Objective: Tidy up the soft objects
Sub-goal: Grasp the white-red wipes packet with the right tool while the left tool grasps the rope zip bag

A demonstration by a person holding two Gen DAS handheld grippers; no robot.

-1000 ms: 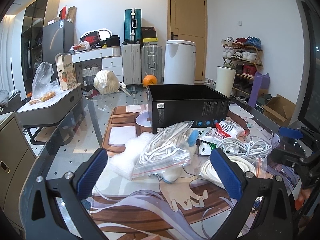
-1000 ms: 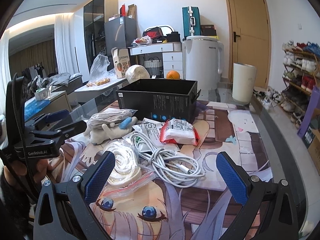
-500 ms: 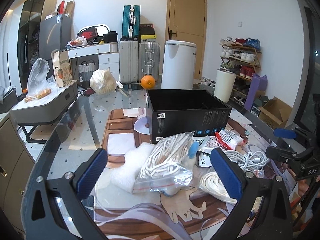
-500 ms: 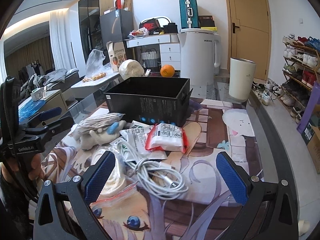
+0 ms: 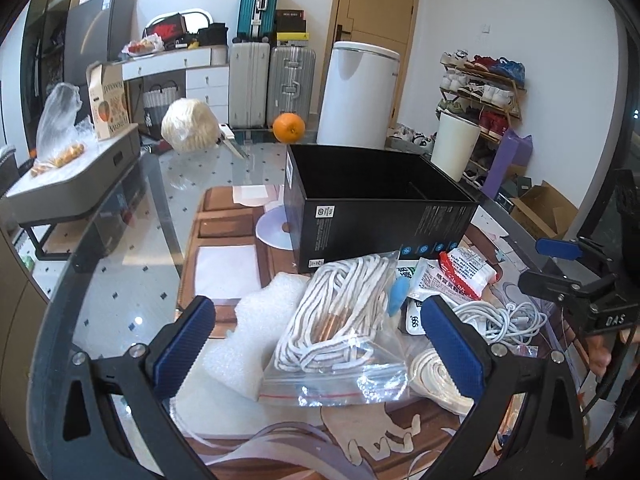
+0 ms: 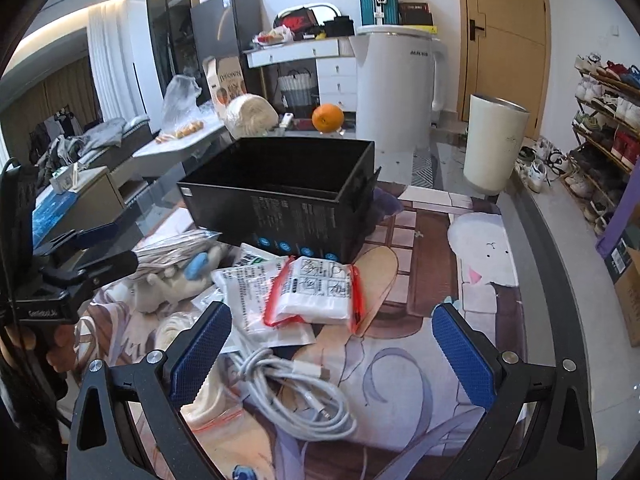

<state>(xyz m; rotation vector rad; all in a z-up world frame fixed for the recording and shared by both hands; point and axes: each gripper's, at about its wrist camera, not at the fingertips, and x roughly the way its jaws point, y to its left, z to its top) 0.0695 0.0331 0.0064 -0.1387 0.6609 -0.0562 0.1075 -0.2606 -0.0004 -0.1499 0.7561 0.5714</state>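
An open black box (image 5: pixel 380 216) (image 6: pixel 280 196) stands on the table mat, with a pile of soft items in front of it. My left gripper (image 5: pixel 320 344) is open, its jaws either side of a clear zip bag of white rope (image 5: pixel 340 328) lying on white foam (image 5: pixel 248 332). My right gripper (image 6: pixel 332 352) is open above a coiled white cable (image 6: pixel 296 392), just short of a red-edged packet (image 6: pixel 316 296). A second rope bag (image 5: pixel 436 376) (image 6: pixel 196 400) and a white plush toy (image 6: pixel 160 292) lie in the pile. Each gripper shows in the other's view, the right (image 5: pixel 560 272) and the left (image 6: pixel 80 256).
An orange (image 5: pixel 289 128), a cream bundle (image 5: pixel 190 124) and a grey case (image 5: pixel 72 184) sit toward the far side of the glass table. Flat white packets (image 6: pixel 248 292) lie under the red-edged one. Suitcases, a white bin and a shoe rack stand beyond.
Both grippers have moved forward toward the pile and box. The right one now hovers over the cable, nearer the red-edged packet. Both stay open.
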